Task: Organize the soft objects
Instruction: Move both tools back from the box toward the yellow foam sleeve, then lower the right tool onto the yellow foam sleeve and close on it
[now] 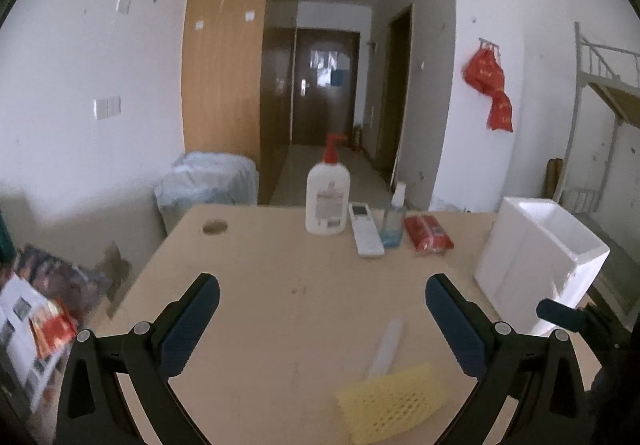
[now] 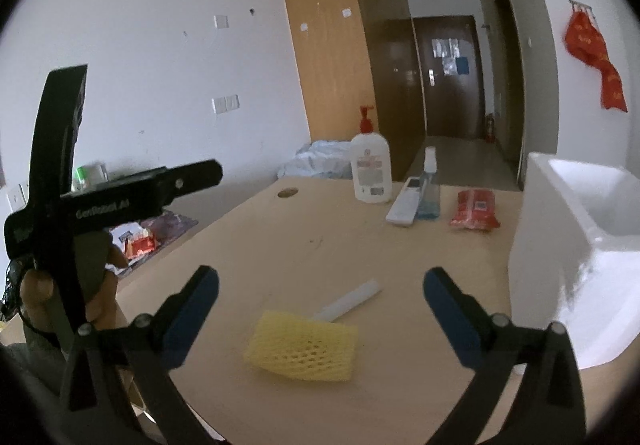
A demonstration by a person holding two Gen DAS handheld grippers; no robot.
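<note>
Your right gripper (image 2: 321, 285) hangs spread wide and empty above the yellow foam net (image 2: 302, 345), which lies left of the white foam box (image 2: 560, 245). Close carelessly and you may pinch the white stick (image 2: 348, 301) touching it.

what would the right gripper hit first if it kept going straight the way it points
Most likely the yellow foam net sleeve, which lies on the table right between the open right gripper fingers and just ahead. The white stick lies just behind it. Depth is uncertain.
</note>
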